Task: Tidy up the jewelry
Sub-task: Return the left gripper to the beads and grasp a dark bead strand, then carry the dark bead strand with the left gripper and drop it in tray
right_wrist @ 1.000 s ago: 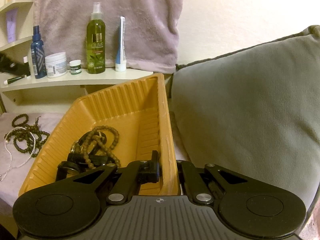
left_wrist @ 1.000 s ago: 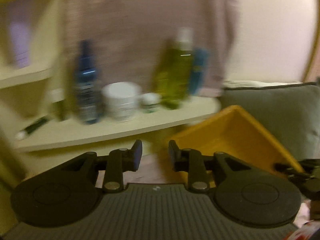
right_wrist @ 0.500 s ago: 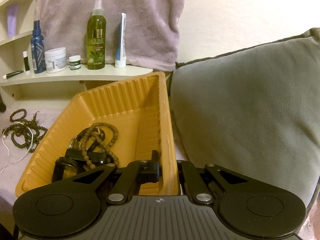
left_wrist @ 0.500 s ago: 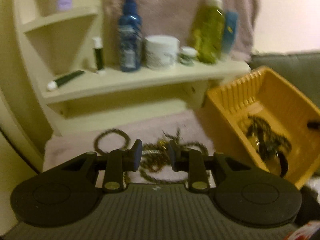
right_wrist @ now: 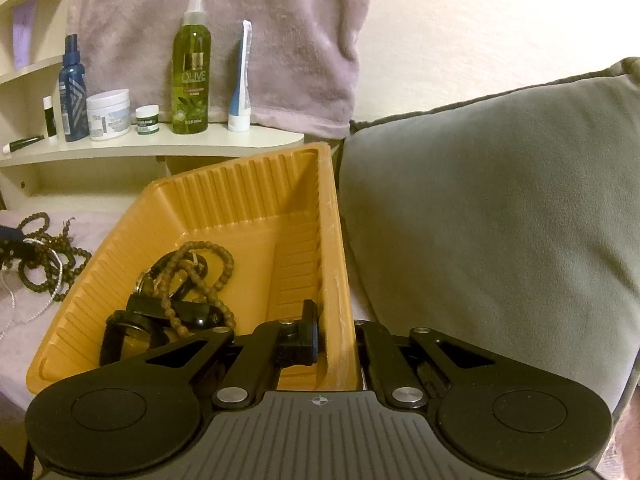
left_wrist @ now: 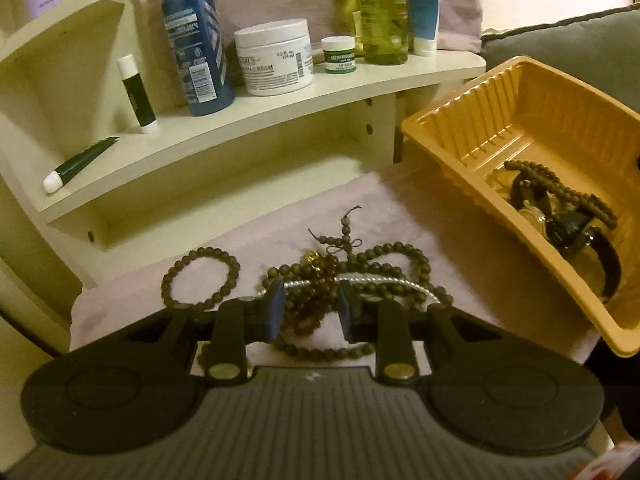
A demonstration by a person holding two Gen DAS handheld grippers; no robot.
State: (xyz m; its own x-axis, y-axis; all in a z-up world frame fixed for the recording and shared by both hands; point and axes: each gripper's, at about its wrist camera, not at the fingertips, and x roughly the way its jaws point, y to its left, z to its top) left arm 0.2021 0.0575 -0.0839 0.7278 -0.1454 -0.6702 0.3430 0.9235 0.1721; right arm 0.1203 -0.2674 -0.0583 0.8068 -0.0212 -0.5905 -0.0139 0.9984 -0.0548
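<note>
A tangle of dark bead necklaces [left_wrist: 360, 268] with a white pearl strand [left_wrist: 384, 282] lies on a pale pink cloth [left_wrist: 280, 220]. A small bead bracelet [left_wrist: 200, 276] lies to its left. My left gripper [left_wrist: 312, 308] is open, its fingers straddling the tangle. The orange tray [right_wrist: 240, 200] is tilted and holds a bead necklace [right_wrist: 212, 256] and a black watch [right_wrist: 132, 324]. It also shows in the left wrist view [left_wrist: 472, 120]. My right gripper [right_wrist: 334, 336] is shut on the tray's right wall.
A cream shelf [left_wrist: 280, 112] behind holds a blue bottle [left_wrist: 196, 40], a white jar [left_wrist: 274, 56], a small green jar [left_wrist: 339, 55], a green bottle [right_wrist: 191, 68] and tubes. A grey cushion [right_wrist: 500, 208] fills the right. A pink towel [right_wrist: 220, 20] hangs behind.
My left gripper has swung down from the shelf to the bead tangle on the cloth. My right gripper has kept its hold on the tray, which shifted slightly.
</note>
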